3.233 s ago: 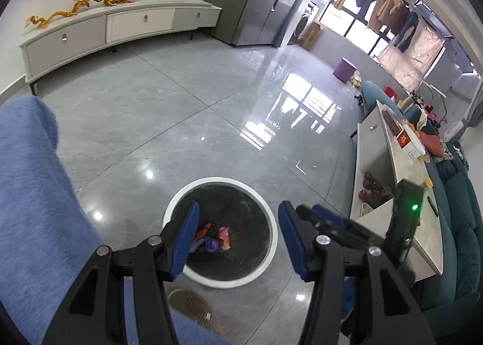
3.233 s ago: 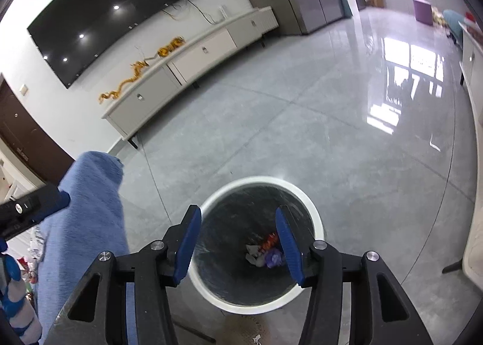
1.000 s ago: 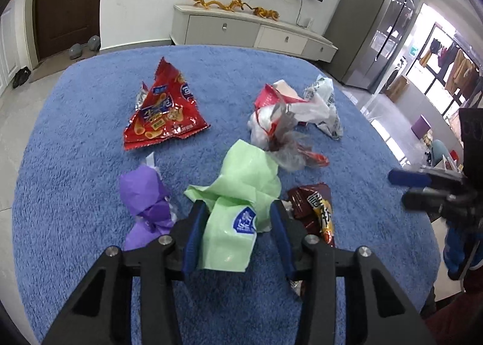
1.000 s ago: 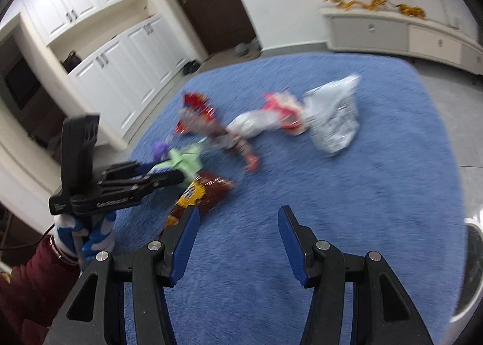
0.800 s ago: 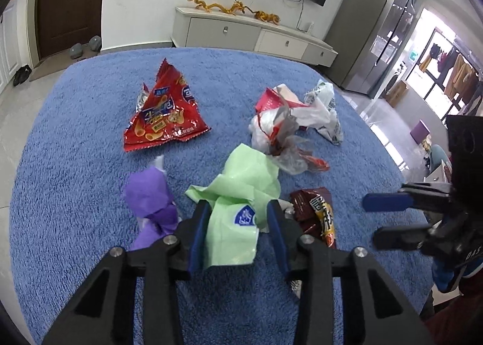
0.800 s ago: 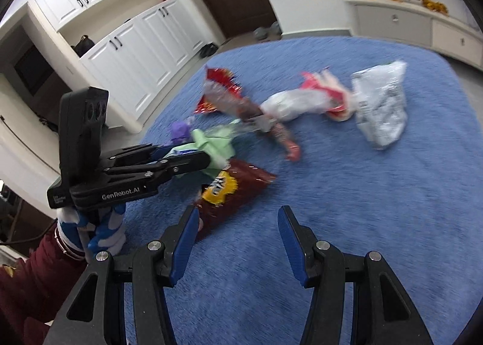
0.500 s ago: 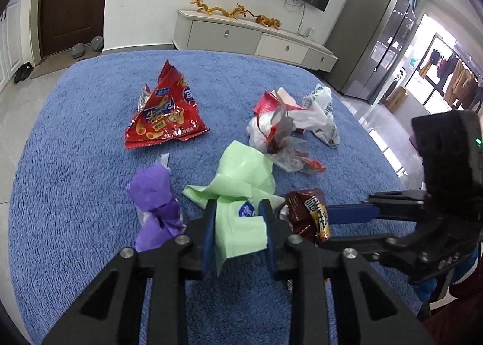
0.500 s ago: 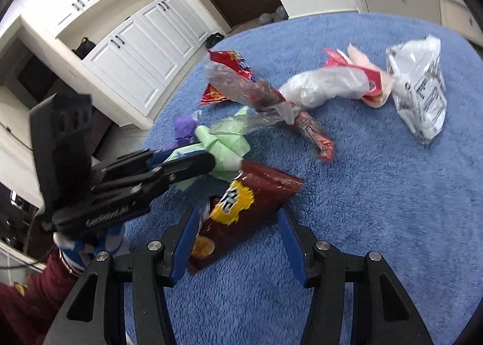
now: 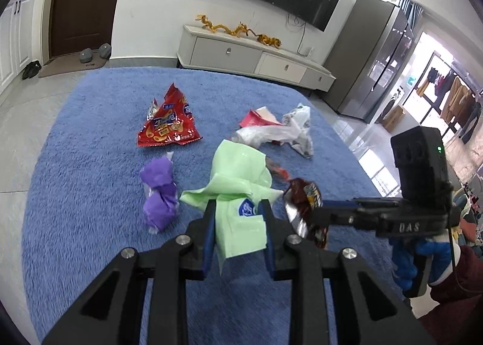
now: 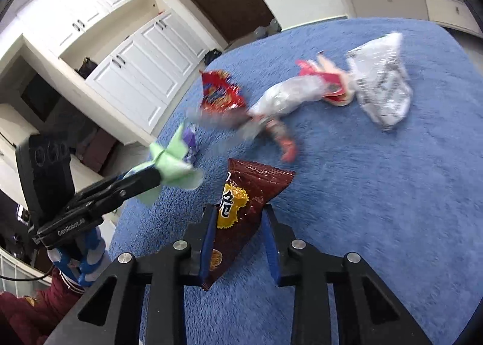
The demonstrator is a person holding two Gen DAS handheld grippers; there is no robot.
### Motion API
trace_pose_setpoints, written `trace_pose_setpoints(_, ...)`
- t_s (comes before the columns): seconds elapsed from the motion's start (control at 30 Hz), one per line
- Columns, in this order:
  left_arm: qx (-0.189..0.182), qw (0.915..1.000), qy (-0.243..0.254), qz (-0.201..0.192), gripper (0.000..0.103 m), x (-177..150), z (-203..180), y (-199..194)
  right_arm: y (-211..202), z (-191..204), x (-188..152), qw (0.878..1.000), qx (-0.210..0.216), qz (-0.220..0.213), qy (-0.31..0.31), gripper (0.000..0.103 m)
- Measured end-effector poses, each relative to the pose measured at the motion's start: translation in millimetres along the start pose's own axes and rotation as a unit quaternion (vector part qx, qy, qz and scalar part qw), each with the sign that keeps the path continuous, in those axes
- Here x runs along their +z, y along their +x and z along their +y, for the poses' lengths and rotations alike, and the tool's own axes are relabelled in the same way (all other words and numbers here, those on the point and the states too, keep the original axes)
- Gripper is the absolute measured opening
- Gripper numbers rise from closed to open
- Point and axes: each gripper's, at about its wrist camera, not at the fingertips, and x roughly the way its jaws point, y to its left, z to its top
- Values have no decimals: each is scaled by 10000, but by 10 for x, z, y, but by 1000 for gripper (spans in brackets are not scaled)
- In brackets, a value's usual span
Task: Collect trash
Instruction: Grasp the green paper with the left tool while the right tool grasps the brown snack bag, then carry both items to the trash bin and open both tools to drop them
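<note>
Since half a second ago both grippers have closed further and lifted; the green wrapper and the brown snack bag are now rising off the blue carpeted counter [image 9: 75, 194].

Blue carpeted counter is carrying all the litter; it is filling most of both views.

Left gripper [image 9: 238, 218] is clamping the light green wrapper [image 9: 238, 182], jaws narrowed onto its lower fold, the upper part flaring out above the fingertips. In the right wrist view the same left gripper [image 10: 154, 176] is holding that wrapper [image 10: 172, 164] clear above the carpet.

Right gripper [image 10: 240, 227] is pinching the dark brown snack bag [image 10: 250, 191], jaws nearly closed on its lower half, the bag standing tilted between the fingers. From the left wrist view, the right gripper [image 9: 317, 212] is coming in from the right, the bag [image 9: 302, 197] crumpled at its tips.

Red snack bag [image 9: 167, 126] is lying flat, far side. White and clear plastic bags with a red scrap [image 9: 274, 131] are bunching together to the right of it. Purple wrapper [image 9: 158, 194] is sitting just left of the green one.
</note>
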Motion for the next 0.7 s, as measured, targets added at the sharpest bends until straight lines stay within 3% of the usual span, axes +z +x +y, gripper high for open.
trace_pose_setpoints(0.37, -257, 9994, 174, -124, 25, -20, -475, -167, -915, -471, -184, 9936, -214, -991, 492, 27)
trace_pose_setpoints(0.57, -451, 9983, 363, 3, 25, 114, -899, 77, -1413, -820, -277, 9830, -451, -1560, 856, 27)
trace_pose_setpoints(0.7, -579, 9964, 609, 129, 25, 245, -1296, 315, -1821, -1174, -390, 9696, -845, -1984, 1156, 27)
